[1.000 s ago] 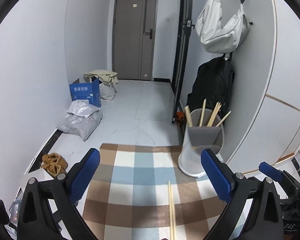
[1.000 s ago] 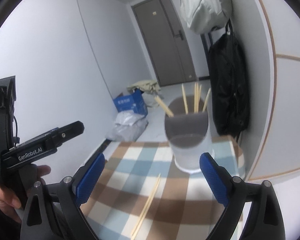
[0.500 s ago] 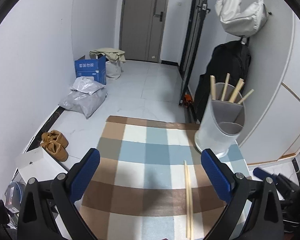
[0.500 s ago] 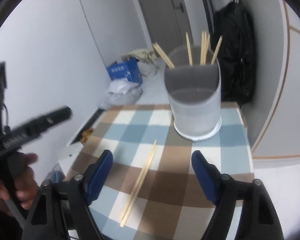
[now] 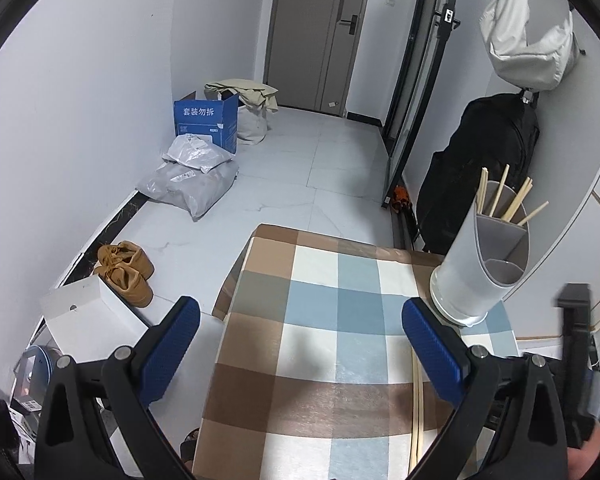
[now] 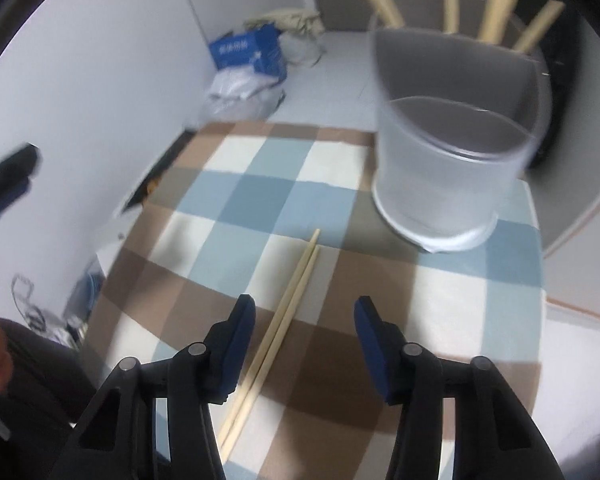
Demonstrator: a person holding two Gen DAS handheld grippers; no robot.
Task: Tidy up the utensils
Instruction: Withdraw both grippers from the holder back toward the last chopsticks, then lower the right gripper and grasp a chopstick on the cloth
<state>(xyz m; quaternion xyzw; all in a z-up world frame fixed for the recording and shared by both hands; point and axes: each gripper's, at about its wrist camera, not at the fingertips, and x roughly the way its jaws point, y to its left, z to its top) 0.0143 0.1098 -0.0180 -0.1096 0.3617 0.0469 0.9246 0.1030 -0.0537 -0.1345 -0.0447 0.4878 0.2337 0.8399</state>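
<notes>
A pair of wooden chopsticks (image 6: 285,314) lies side by side on the checked tablecloth (image 6: 240,196); it also shows in the left wrist view (image 5: 417,404). A frosted utensil holder (image 6: 452,172) with several chopsticks in its back compartment stands at the table's far right; it also shows in the left wrist view (image 5: 480,268). My right gripper (image 6: 305,308) is open and empty, low over the cloth, its jaws either side of the pair's near half. My left gripper (image 5: 300,324) is open and empty, higher above the table's left part.
The table's left edge drops to a tiled floor with brown shoes (image 5: 126,272), a white box (image 5: 88,320), grey bags (image 5: 192,180) and a blue carton (image 5: 206,120). A black bag (image 5: 484,160) hangs on the right wall behind the holder.
My right gripper has dropped and moved forward towards the loose chopsticks, its jaws a little narrower. My left gripper has risen and shifted left, so the holder and chopsticks sit further right in its view.
</notes>
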